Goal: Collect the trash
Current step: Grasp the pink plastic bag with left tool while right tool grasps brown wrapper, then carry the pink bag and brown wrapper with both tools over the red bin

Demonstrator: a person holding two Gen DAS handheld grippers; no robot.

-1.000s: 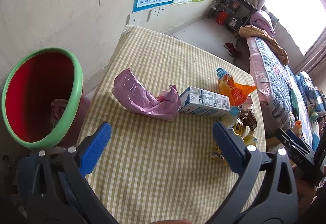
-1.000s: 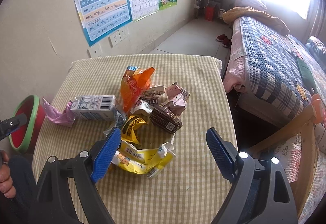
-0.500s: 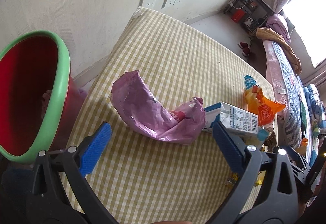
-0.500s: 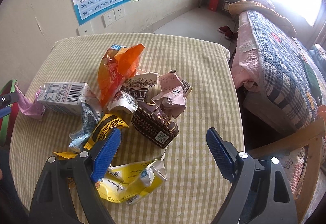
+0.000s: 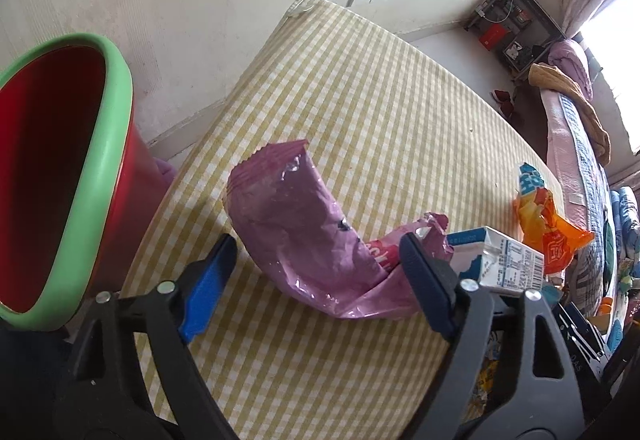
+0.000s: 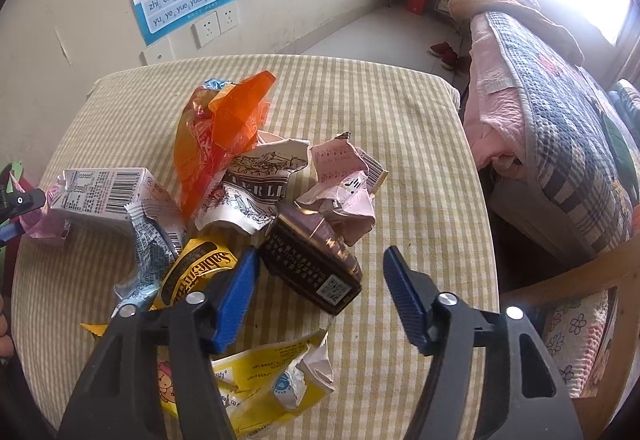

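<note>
Showing an early stage of trash collection. Left hand-held gripper [image 5: 316, 272]: jaws spread, straddling the crumpled pink wrapper [image 5: 304, 236] without pinching it; this wrapper lies at the surface [image 5: 360, 88] edge nearest the red bin with green rim [image 5: 100, 176], which stands beside the surface. Right hand-held gripper [image 6: 320, 296]: jaws likewise spread, empty, poised around the dark brown carton [image 6: 310, 266]. Uncollected items lie clustered on the checked cloth: milk carton [image 6: 104, 196], orange bag [image 6: 224, 136], yellow wrapper [image 6: 264, 380], pink crumpled paper [image 6: 340, 188]. The bin's contents cannot be made out; judged from this, nearly all of the task remains.
</note>
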